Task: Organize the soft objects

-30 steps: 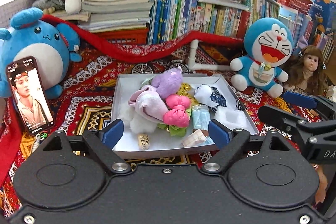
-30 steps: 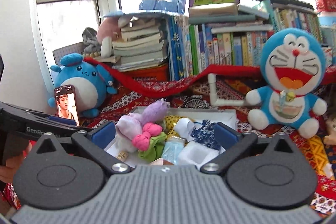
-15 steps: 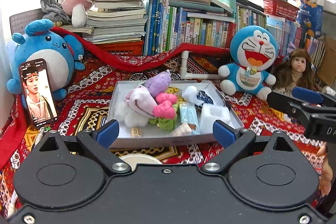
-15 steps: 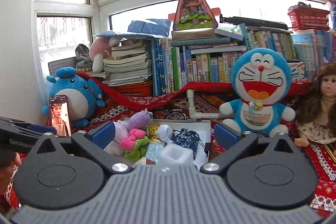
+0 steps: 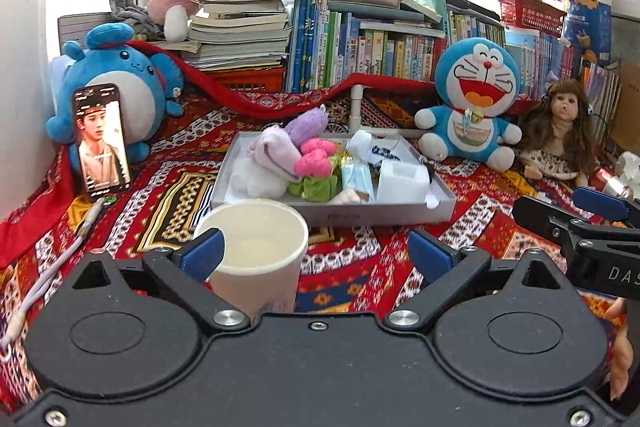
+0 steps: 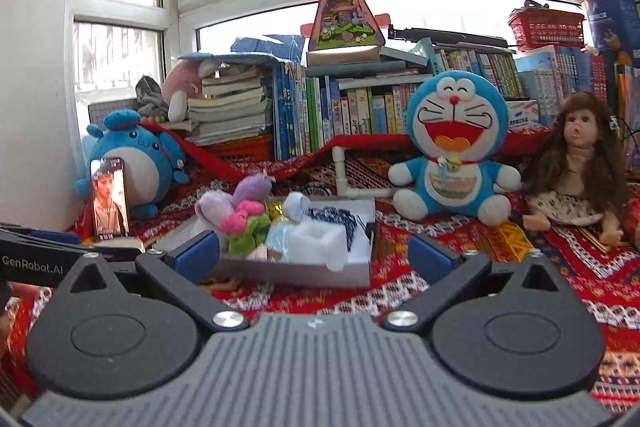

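A grey tray (image 5: 392, 213) on the patterned cloth holds several soft things: a lilac towel (image 5: 276, 151), a purple plush (image 5: 306, 119), pink rolls (image 5: 314, 163), a green cloth (image 5: 316, 187), a white foam block (image 5: 402, 181). The tray also shows in the right wrist view (image 6: 296, 273). My left gripper (image 5: 316, 253) is open and empty, with a white paper cup (image 5: 256, 255) between its fingers near the left one. My right gripper (image 6: 314, 253) is open and empty, in front of the tray. It also shows in the left wrist view (image 5: 592, 223).
A Doraemon plush (image 5: 474, 107), a doll (image 5: 560, 135) and a blue round plush (image 5: 116, 95) sit around the tray. A phone (image 5: 102, 143) leans on the blue plush. A white cable (image 5: 52, 267) lies at the left. Books (image 5: 360, 47) line the back.
Both grippers have pulled back and levelled out, so the tray looks farther away. The paper cup has come into the left wrist view between the left fingers.
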A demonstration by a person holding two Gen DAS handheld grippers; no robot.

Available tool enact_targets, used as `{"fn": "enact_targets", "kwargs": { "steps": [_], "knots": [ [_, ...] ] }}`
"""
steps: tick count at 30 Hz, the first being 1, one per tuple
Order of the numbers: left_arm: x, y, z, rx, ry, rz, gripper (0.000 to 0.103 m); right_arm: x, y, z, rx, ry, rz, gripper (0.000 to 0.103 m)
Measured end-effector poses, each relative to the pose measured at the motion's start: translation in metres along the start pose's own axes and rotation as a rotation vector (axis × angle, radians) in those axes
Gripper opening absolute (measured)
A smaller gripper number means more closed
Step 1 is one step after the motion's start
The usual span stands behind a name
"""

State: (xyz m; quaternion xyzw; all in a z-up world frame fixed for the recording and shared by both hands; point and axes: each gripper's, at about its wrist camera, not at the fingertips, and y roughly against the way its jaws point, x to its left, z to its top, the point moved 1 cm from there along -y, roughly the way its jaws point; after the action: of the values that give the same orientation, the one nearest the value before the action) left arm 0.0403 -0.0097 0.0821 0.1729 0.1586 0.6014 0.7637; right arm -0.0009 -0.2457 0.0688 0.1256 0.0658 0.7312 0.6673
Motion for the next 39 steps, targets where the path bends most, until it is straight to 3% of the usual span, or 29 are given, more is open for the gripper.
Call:
{"fn": "enact_targets", "kwargs": {
  "steps": [16,27,39],
  "knots": [
    [0.005,0.008,-0.082,0.081,0.042,0.140,0.100,0.020,0.023,-0.070,0.075,0.060,-0.115,0.103],
    [0.011,-0.016,-0.100,0.159,0.069,0.161,0.100,0.023,0.003,-0.088,0.179,0.072,-0.117,0.103],
    [0.012,-0.019,-0.101,0.167,0.074,0.161,0.103,0.022,-0.004,-0.095,0.238,0.064,-0.120,0.103]
  ]
}}
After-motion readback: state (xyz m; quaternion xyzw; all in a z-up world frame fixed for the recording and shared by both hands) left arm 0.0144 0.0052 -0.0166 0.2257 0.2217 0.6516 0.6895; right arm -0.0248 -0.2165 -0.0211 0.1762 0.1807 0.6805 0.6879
